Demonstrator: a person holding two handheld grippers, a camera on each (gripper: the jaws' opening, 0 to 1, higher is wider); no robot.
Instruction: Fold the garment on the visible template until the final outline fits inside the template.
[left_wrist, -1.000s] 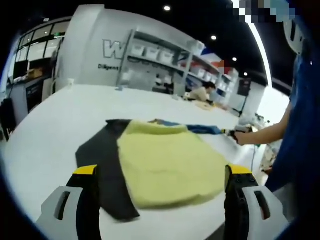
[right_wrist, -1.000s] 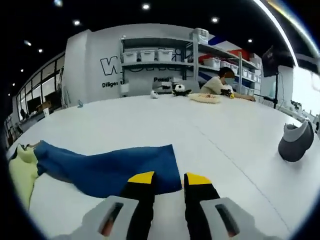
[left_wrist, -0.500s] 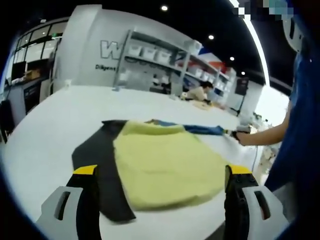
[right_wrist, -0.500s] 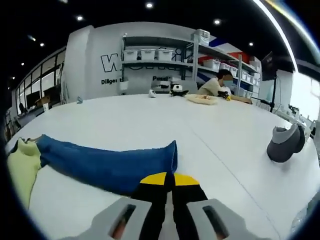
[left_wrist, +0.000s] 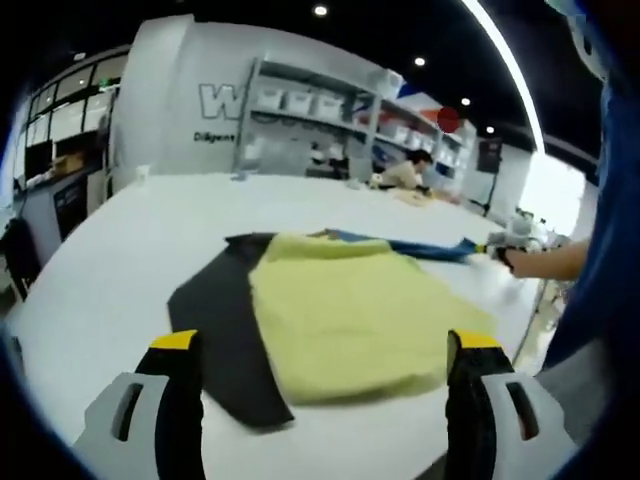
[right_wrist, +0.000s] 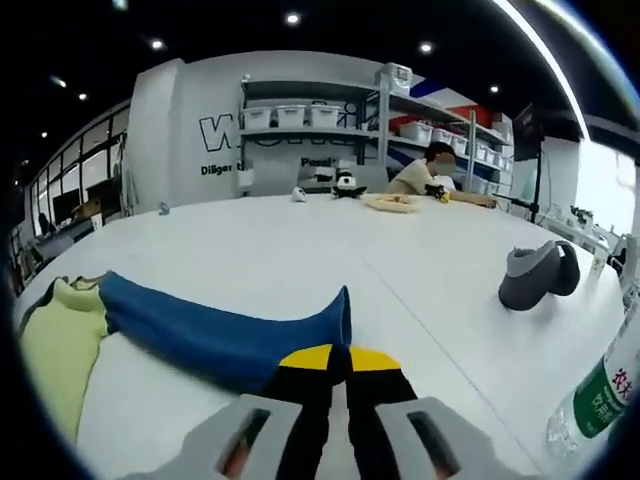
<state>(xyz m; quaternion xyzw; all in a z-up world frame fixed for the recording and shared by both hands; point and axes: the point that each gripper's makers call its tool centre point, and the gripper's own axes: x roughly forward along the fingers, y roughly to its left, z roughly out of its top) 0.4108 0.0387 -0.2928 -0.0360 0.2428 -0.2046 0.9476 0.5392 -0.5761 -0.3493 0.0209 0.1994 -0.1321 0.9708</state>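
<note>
A yellow garment body (left_wrist: 355, 312) lies flat over a dark template (left_wrist: 222, 325) on the white table (left_wrist: 110, 260). Its blue sleeve (left_wrist: 425, 247) stretches away to the right. My left gripper (left_wrist: 318, 375) hovers open in front of the garment's near edge, nothing between its jaws. In the right gripper view the blue sleeve (right_wrist: 215, 330) runs from the yellow body (right_wrist: 58, 350) to my right gripper (right_wrist: 330, 362), which is shut on the sleeve's cuff end and holds it slightly off the table. A hand holding the right gripper (left_wrist: 500, 248) shows at the sleeve's end.
A grey cap (right_wrist: 535, 275) lies on the table at the right, and a plastic bottle with a green label (right_wrist: 600, 395) stands at the near right edge. Shelves with white bins (right_wrist: 330, 125) and a seated person (right_wrist: 425, 175) are at the far side.
The right gripper closed on the blue sleeve's cuff and has lifted and drawn it out. The left gripper view shifted slightly; the left gripper stays open.
</note>
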